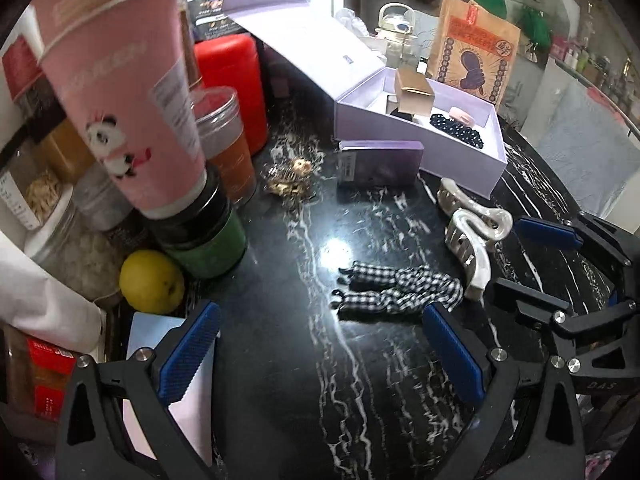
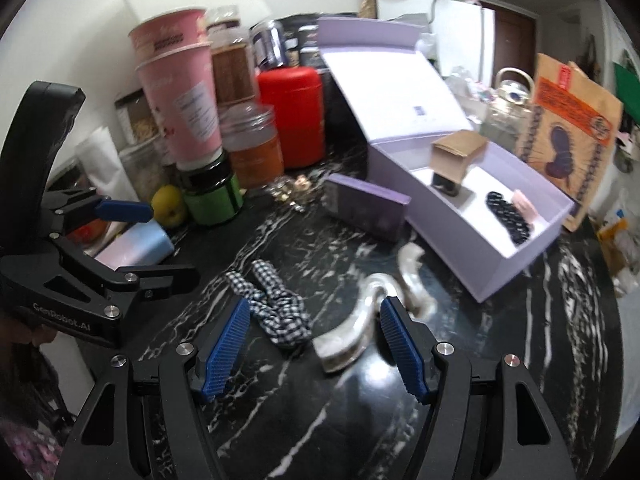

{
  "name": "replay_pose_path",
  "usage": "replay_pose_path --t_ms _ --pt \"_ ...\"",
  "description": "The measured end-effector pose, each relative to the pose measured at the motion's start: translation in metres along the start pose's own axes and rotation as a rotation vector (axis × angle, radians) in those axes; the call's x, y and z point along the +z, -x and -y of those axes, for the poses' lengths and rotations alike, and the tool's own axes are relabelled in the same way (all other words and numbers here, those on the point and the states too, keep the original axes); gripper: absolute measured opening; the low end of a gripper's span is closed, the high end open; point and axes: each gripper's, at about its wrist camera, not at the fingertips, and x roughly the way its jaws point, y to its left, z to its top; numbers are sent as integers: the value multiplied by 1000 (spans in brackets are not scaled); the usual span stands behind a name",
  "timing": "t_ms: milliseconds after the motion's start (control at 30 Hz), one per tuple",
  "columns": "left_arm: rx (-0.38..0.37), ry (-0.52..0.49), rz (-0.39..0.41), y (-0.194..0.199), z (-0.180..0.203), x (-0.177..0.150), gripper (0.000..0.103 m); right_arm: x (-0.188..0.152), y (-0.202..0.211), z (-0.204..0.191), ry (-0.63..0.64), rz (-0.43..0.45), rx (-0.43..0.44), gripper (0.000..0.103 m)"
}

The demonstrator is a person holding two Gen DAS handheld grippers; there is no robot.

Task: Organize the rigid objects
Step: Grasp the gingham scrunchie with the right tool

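On the black marbled countertop (image 2: 460, 420) we find the right gripper (image 2: 316, 344) with its blue pads spread wide and nothing clamped; the lower end of a pearl-white hair claw (image 2: 352, 336) lies on the stone between the two pads, and we cannot tell whether either pad touches it. Just left of the claw rests a black-and-white checked hair tie (image 2: 276, 308), close to the right gripper's left pad. The left gripper (image 1: 320, 356) is likewise fully open and empty, poised over bare stone with the checked hair tie (image 1: 400, 292) just ahead of it and the hair claw (image 1: 472, 236) beyond that to the right. Behind the claw stands an open lilac box (image 2: 500, 248), lid raised, containing a tan carton (image 2: 456, 152), a string of dark beads (image 2: 508, 212) and a small pink item (image 2: 526, 204). A purple case (image 2: 368, 208) leans against the box's front wall. Further left we note a green jar (image 2: 212, 200) carrying stacked pink cups (image 2: 180, 96), a red canister (image 2: 292, 116), an orange-filled clear jar (image 2: 252, 148) and a yellow fruit (image 2: 170, 204). A brown printed paper bag (image 2: 568, 128) stands behind the box.
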Motion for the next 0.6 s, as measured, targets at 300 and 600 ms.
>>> replay_pose_path --t_ms 300,600 --pt "14 31 -30 -8 -11 -12 103 2 -34 -13 74 -63 112 69" --pt "45 60 -51 -11 -23 -23 103 3 -71 -17 131 -149 99 68"
